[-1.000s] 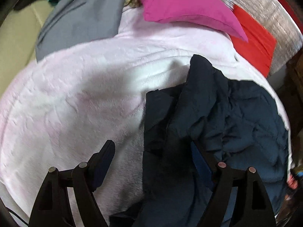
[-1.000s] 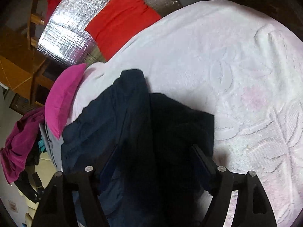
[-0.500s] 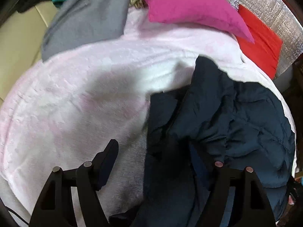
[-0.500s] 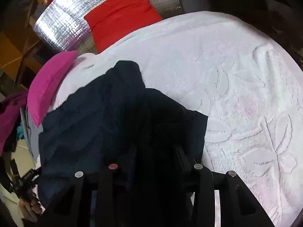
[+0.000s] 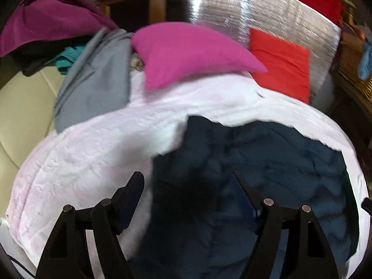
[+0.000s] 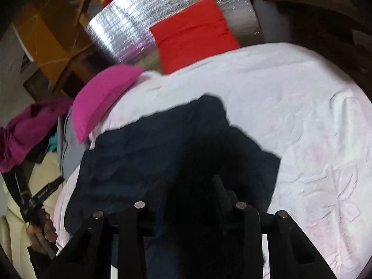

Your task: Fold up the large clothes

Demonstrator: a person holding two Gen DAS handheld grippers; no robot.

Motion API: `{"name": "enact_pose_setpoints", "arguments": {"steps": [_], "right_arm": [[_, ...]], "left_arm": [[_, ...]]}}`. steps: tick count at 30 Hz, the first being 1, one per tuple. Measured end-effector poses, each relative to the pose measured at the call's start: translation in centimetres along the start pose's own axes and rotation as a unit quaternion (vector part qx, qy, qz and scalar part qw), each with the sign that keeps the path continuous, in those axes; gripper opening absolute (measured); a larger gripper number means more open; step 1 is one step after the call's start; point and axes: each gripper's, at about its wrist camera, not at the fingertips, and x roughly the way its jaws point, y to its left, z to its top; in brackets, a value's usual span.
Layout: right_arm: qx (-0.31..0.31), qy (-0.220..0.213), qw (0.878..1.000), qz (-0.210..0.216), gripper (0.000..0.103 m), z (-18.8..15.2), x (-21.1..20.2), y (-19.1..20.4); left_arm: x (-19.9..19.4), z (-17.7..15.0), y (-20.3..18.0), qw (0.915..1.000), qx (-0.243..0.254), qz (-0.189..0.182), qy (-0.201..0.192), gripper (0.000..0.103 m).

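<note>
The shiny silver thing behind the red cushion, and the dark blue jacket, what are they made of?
The silver panel looks like reflective foil insulation: mirror-bright glare and a fine gridded, crinkly surface. The dark navy jacket seems a thin quilted synthetic, maybe nylon, matte with puffy stitched wrinkles; blur leaves the weave unclear. It lies on a pale pink blanket that looks plush, with embossed flowers.

Both wrist cameras are looking down closely along their fingers [image 5: 137, 186] at the bed [image 5: 93, 144], sharing the dark jacket [image 6: 151, 153] and pink pillow [image 6: 102, 97].

navy quilted jacket [image 5: 267, 162] | crumpled, partly folded | on pale blanket [image 5: 93, 153]
</note>
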Motion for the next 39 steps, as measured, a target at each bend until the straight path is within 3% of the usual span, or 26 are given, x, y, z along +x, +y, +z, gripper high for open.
{"name": "enact_pose_setpoints", "arguments": {"steps": [5,9,21,29,39], "right_arm": [[0.027,0.058,0.998,-0.024,0.039,-1.3,3.0,-1.1],[0.034,0.063,0.997,-0.021,0.038,-1.0,3.6,-1.1],[-0.004,0.029,0.999,0.035,0.039,-0.5,2.1,2.4],[-0.035,0.066,0.997,0.024,0.039,-1.3,5.0,5.2],[-0.032,0.084,0.996,0.004,0.04,-1.8,7.3,5.3]], "left_arm": [[2.0,-1.5,-2.2,0.9987,0.032,0.001,0.039,0.077],[3.8,-2.9,-3.8,0.9948,0.067,0.027,0.072,0.077],[-1.3,-3.0,-6.7,0.9924,0.12,0.013,-0.022,0.077],[-2.5,-3.8,-7.8,0.9889,0.14,0.02,-0.045,0.077],[-2.4,-4.0,-8.1,0.9863,0.154,0.026,-0.053,0.077]]}}
